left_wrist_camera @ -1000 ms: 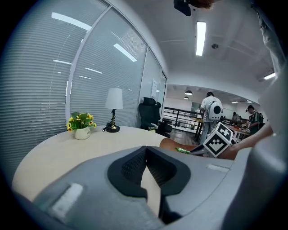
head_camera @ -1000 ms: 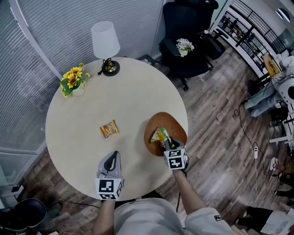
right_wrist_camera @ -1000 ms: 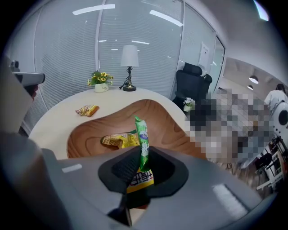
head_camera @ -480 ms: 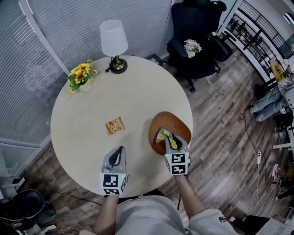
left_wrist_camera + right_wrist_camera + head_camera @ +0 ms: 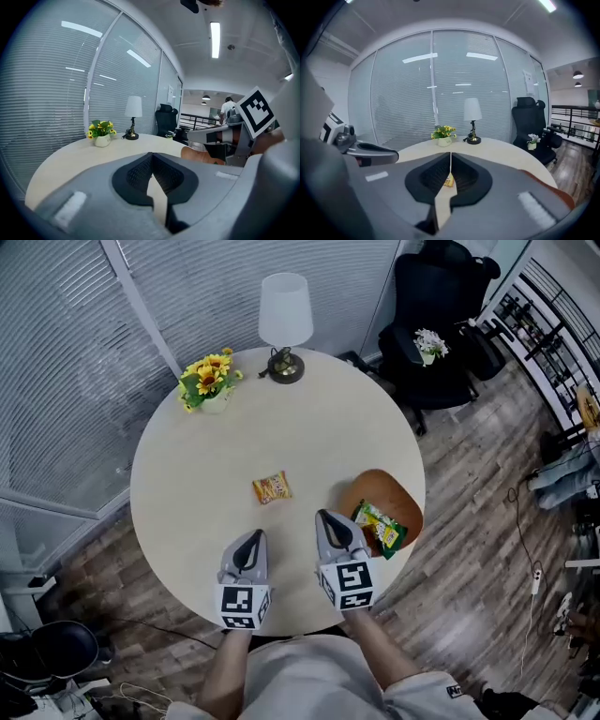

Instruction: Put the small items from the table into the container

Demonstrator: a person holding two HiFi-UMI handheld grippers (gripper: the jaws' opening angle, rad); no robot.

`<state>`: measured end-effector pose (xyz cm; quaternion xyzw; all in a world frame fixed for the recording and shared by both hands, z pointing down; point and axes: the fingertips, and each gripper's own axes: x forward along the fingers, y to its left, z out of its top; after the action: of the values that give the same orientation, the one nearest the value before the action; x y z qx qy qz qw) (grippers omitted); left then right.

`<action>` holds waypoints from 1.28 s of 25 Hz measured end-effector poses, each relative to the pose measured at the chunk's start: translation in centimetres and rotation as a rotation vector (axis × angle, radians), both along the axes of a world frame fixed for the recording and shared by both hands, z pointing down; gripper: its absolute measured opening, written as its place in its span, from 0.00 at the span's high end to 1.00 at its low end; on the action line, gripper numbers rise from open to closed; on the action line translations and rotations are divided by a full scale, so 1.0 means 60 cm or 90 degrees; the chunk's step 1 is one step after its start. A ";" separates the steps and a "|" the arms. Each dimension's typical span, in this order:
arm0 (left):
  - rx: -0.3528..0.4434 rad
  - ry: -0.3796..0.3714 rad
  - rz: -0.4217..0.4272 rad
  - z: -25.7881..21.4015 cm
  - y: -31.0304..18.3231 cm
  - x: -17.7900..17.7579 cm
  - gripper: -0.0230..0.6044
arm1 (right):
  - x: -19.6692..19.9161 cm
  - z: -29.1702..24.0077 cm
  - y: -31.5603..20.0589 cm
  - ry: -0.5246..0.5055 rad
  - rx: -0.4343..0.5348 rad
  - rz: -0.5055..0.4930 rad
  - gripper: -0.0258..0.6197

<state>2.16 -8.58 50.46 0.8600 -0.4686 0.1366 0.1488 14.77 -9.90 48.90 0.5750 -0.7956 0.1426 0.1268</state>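
An orange snack packet (image 5: 272, 488) lies near the middle of the round table (image 5: 187, 484). A green and yellow packet (image 5: 380, 527) rests in the brown bowl-like container (image 5: 398, 493) at the table's right edge. My right gripper (image 5: 326, 516) hovers just left of the container, its jaws closing until the tips meet, with nothing between them. In the right gripper view the orange packet (image 5: 449, 180) shows beyond the closed tips of the right gripper (image 5: 450, 153). My left gripper (image 5: 253, 536) is shut and empty, below the orange packet. The left gripper (image 5: 152, 153) points across the table.
A white lamp (image 5: 285, 324) and a pot of yellow flowers (image 5: 211, 382) stand at the table's far side. A black office chair (image 5: 441, 324) with a small white flower pot (image 5: 429, 343) is beyond the table on the right. The floor is wood.
My right gripper has lifted out of the container and swung left, leaving the green and yellow packet inside. The left gripper shifted slightly. The head view has moved, so the table sits further right.
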 end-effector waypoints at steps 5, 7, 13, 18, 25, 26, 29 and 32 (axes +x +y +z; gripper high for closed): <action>-0.012 -0.003 -0.018 0.012 -0.009 -0.050 0.98 | -0.074 0.017 -0.003 0.005 -0.016 -0.043 0.95; -0.016 0.005 -0.023 0.017 -0.014 -0.067 0.97 | -0.095 0.026 -0.005 0.006 -0.029 -0.052 0.95; -0.018 0.022 -0.034 0.024 -0.027 -0.107 0.97 | -0.134 0.052 -0.025 0.020 -0.039 -0.058 0.95; -0.031 0.031 -0.031 0.040 -0.048 -0.142 0.97 | -0.166 0.097 -0.062 0.039 -0.065 -0.050 0.92; -0.040 0.028 -0.022 0.050 -0.070 -0.192 0.97 | -0.186 0.205 -0.132 0.087 -0.140 -0.023 0.58; -0.042 0.026 -0.022 0.052 -0.074 -0.202 0.97 | -0.187 0.222 -0.142 0.094 -0.152 -0.019 0.57; -0.050 0.022 -0.022 0.064 -0.083 -0.223 0.97 | -0.180 0.268 -0.166 0.109 -0.195 0.003 0.57; -0.059 0.020 -0.020 0.075 -0.088 -0.239 0.97 | -0.173 0.301 -0.183 0.128 -0.223 0.013 0.56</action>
<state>-12.20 -13.84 54.94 0.8469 -0.4725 0.1422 0.1983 4.42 -20.90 66.99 0.5635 -0.7362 0.2221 0.3019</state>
